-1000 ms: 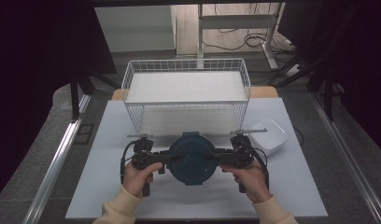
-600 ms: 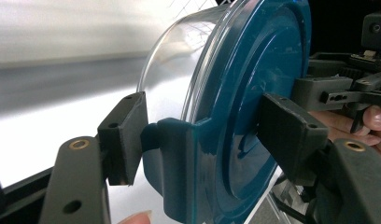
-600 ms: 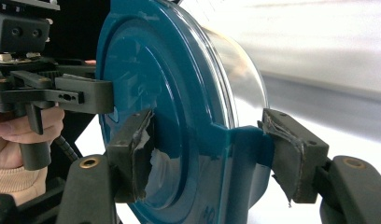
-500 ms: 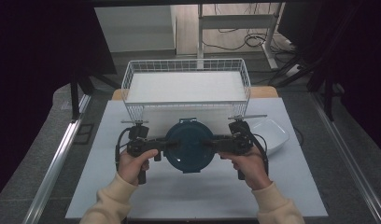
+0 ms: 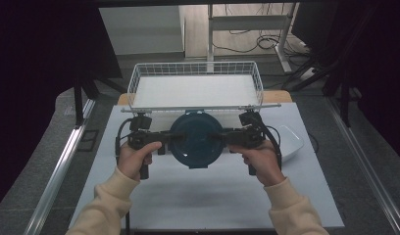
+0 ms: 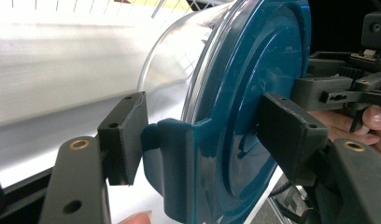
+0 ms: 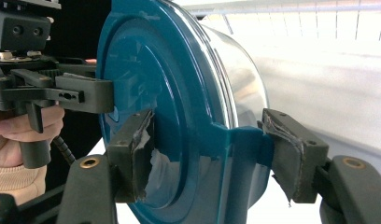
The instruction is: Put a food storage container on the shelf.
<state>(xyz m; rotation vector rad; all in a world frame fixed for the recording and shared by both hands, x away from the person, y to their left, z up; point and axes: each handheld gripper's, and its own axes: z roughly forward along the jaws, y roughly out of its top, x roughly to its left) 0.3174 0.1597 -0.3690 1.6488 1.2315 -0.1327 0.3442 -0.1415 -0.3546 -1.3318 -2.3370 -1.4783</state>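
A round clear container with a dark teal lid [image 5: 194, 139] hangs above the white table, lid facing up in the high view. My left gripper [image 5: 166, 142] is shut on its left side and my right gripper [image 5: 222, 138] on its right side. In the left gripper view the jaws of the left gripper [image 6: 205, 140] clamp a teal latch tab, one pad under the lid [image 6: 254, 93] and one on top. In the right gripper view the right gripper [image 7: 212, 156] pinches the opposite latch of the lid [image 7: 151, 84]; its pad covering is torn. The clear body [image 7: 240, 79] looks empty.
A white wire basket [image 5: 139, 78] stands just beyond the container at the table's far edge. A white dish [image 5: 292, 142] lies to the right of my right hand. The white tabletop [image 5: 212, 196] stretches toward the person. Dark stands and cables surround the table.
Both hands have lifted the container off the table together and carried it a little toward the basket. The grips on both sides look the same.
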